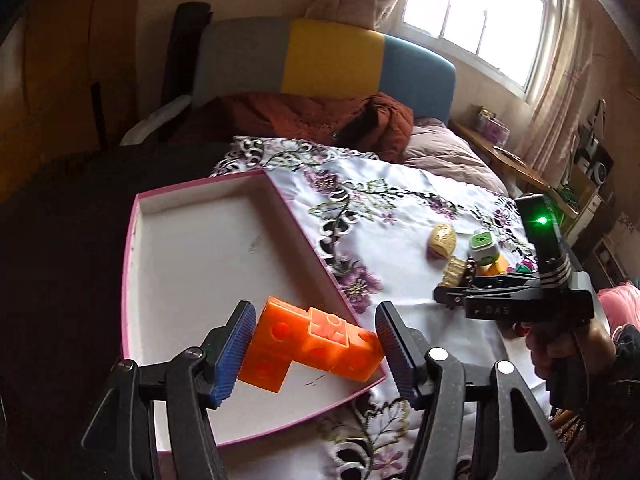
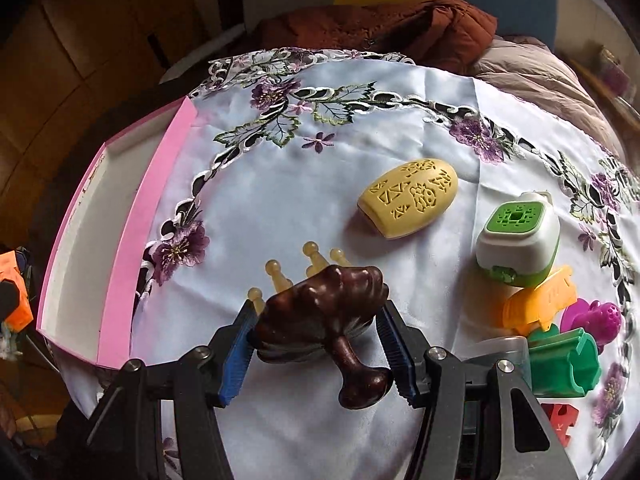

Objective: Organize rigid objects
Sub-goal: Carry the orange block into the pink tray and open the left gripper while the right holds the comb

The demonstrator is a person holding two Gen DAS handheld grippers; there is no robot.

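Observation:
My left gripper [image 1: 316, 348] is shut on an orange block piece [image 1: 308, 346] and holds it over the near right corner of the pink-rimmed white tray [image 1: 192, 248]. My right gripper [image 2: 316, 344] is shut on a dark brown wooden massager [image 2: 320, 312] with pale yellow prongs, just above the floral cloth. It also shows in the left wrist view [image 1: 452, 296], low over the cloth beside the toys. In the right wrist view the tray [image 2: 120, 248] lies at the left, and the orange piece [image 2: 16, 296] shows at the far left edge.
On the white floral cloth [image 2: 320, 128] lie a yellow carved oval case [image 2: 408, 198], a green-and-white box [image 2: 516, 240], an orange toy [image 2: 540, 300], a magenta toy [image 2: 592, 318], a green ribbed piece [image 2: 568, 360] and a red piece [image 2: 560, 420]. A brown jacket [image 1: 320, 116] lies behind.

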